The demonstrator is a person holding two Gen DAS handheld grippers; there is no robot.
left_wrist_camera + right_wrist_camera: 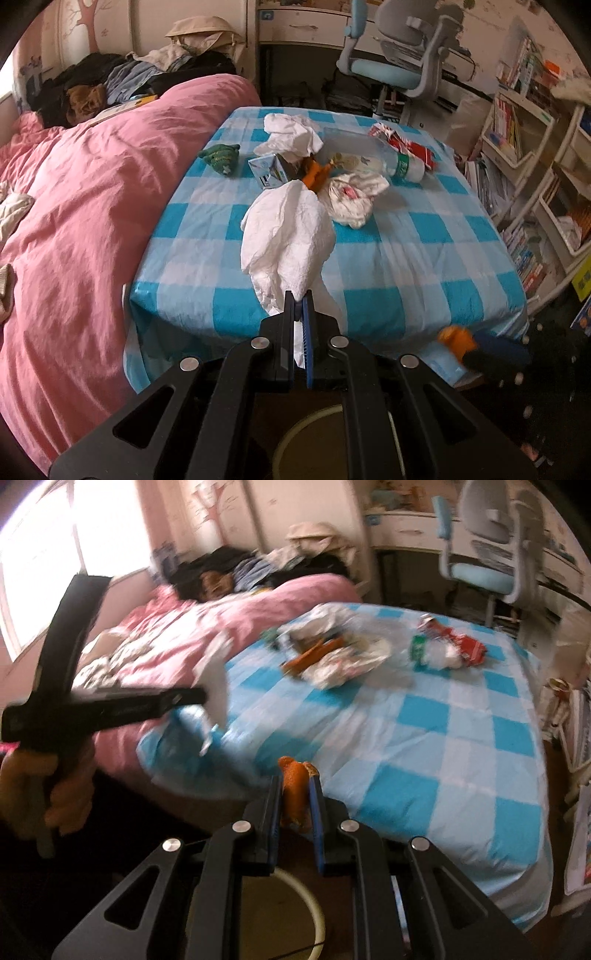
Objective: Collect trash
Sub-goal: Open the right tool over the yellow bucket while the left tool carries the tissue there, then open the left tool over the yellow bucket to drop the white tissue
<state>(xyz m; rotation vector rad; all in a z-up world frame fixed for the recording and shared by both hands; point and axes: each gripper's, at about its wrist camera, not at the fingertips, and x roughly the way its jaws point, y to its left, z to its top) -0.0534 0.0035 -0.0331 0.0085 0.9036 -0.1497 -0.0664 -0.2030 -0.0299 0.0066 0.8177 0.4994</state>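
Trash in both grippers, bin rim below

Crumpled white tissue [286, 236] hangs clamped in the left gripper [299, 295], off the bench's near edge [332, 325]; an orange peel [293, 790] stands pinched upright in the right gripper [295, 786]. A round bin rim [314, 901] shows directly beneath both. More tissues [291, 136], a plastic bottle [402, 166] and a red wrapper [406, 144] lie near the bench's far edge.
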